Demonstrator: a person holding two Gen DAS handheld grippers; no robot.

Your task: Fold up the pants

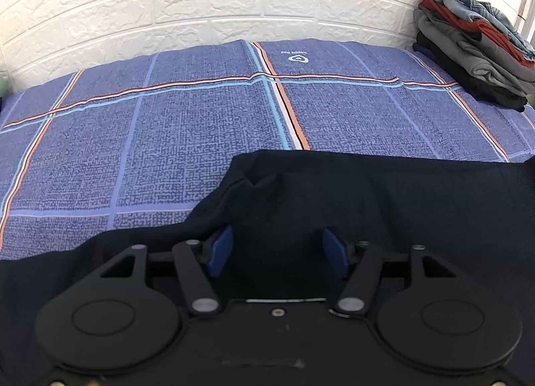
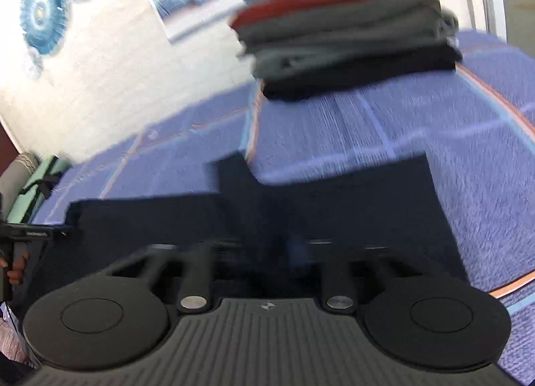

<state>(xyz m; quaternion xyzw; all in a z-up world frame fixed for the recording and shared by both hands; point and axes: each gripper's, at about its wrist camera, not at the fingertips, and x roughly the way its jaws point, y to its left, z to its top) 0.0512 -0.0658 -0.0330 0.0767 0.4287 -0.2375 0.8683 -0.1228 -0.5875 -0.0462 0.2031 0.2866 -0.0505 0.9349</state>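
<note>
Dark navy pants (image 1: 384, 205) lie flat on the blue plaid bed sheet (image 1: 167, 152), with a rumpled fold near their far left edge. My left gripper (image 1: 277, 249) is open, its blue pads (image 1: 220, 250) spread apart just above the pants cloth. In the blurred right wrist view the pants (image 2: 334, 205) spread across the sheet (image 2: 485, 192). My right gripper (image 2: 294, 252) hovers over them; its fingertips are lost in blur against the dark cloth. The left gripper (image 2: 30, 235) shows at that view's left edge.
A stack of folded clothes (image 1: 474, 48) in grey, red, denim and black sits at the bed's far right corner, also in the right wrist view (image 2: 347, 34). A white brick-pattern wall (image 1: 200, 1) runs behind the bed. A mint-green object (image 2: 36, 185) lies at the left.
</note>
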